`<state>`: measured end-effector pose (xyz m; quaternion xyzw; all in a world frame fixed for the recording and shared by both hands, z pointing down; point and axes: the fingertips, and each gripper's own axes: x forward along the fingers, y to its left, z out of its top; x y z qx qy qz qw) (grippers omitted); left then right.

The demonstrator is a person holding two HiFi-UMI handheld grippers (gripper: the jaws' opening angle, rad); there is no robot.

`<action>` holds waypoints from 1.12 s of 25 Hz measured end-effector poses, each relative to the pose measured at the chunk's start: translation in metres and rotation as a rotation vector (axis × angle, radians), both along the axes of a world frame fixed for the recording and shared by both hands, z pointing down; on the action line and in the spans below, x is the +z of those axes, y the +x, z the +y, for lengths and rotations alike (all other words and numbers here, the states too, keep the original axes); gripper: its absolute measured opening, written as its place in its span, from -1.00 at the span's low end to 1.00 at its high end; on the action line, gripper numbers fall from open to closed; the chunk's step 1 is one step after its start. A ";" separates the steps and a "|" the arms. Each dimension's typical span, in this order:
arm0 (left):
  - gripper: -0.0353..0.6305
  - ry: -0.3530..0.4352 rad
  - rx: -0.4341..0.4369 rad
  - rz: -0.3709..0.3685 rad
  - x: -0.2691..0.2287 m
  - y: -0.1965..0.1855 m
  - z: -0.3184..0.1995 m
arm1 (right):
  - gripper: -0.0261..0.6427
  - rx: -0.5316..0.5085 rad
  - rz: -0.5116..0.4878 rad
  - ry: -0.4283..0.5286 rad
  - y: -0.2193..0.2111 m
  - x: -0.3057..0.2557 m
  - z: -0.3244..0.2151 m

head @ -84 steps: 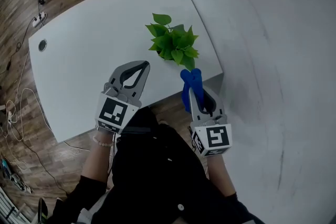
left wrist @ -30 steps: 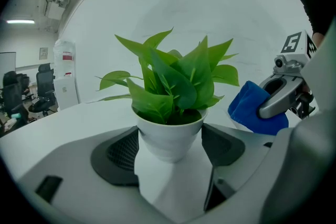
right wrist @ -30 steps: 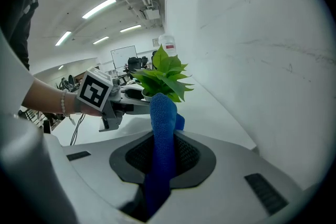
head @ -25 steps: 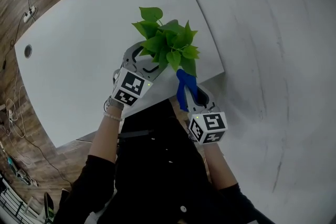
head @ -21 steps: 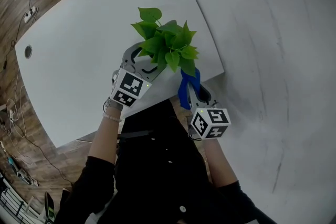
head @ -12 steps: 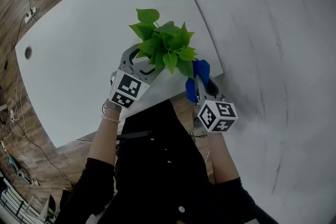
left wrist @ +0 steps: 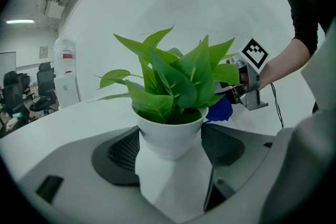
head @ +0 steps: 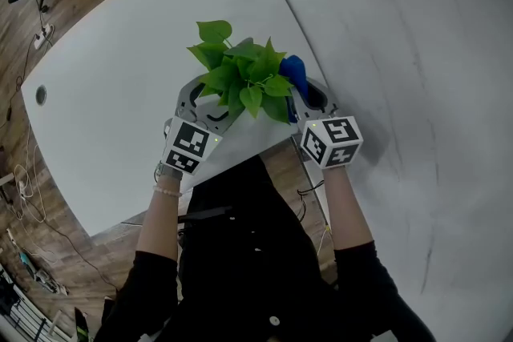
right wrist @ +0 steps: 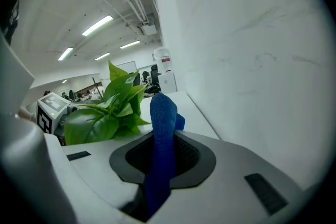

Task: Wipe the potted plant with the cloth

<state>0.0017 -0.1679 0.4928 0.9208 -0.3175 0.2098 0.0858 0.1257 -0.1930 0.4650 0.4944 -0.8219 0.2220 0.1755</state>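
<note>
You had one potted plant (head: 239, 78), one blue cloth (head: 293, 73) and two grippers at work. Your left gripper (head: 213, 97) was clamped on the plant's white pot (left wrist: 169, 136), with a jaw pad pressed to each side of it. Your right gripper (head: 304, 94) pinched the cloth between its closed jaws. The cloth's free end stood up past the tips and lay against the right side of the leaves.

The plant was over the near right corner of the single white table (head: 112, 68), close to its front edge and to the wall (head: 401, 52) on your right. Whether the pot stood on the tabletop or hung just above it could not be told. To the left of the plant and behind it, the tabletop stretched away broad. Wooden floor (head: 32, 196) ran beyond its left edge.

The head view hid the pot under the leaves. The left gripper view showed it plainly, with the right gripper's marker cube and the cloth just beside the rim. The right gripper view showed the cloth running down into the jaws.
</note>
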 end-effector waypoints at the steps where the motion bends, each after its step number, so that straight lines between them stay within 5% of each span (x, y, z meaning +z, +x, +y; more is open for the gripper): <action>1: 0.25 -0.001 0.001 0.000 0.000 0.000 0.000 | -0.66 -0.024 -0.007 0.008 -0.003 -0.002 -0.007; 10: 0.25 -0.003 0.021 -0.006 0.000 -0.001 0.001 | -0.66 -0.258 -0.145 0.048 -0.031 -0.011 -0.043; 23: 0.24 0.000 0.083 -0.008 -0.001 -0.003 0.001 | -0.66 -0.554 -0.096 0.003 -0.071 0.012 -0.056; 28: 0.24 0.000 0.079 -0.006 0.000 -0.002 0.000 | -0.66 -0.577 -0.111 -0.025 -0.078 0.020 -0.053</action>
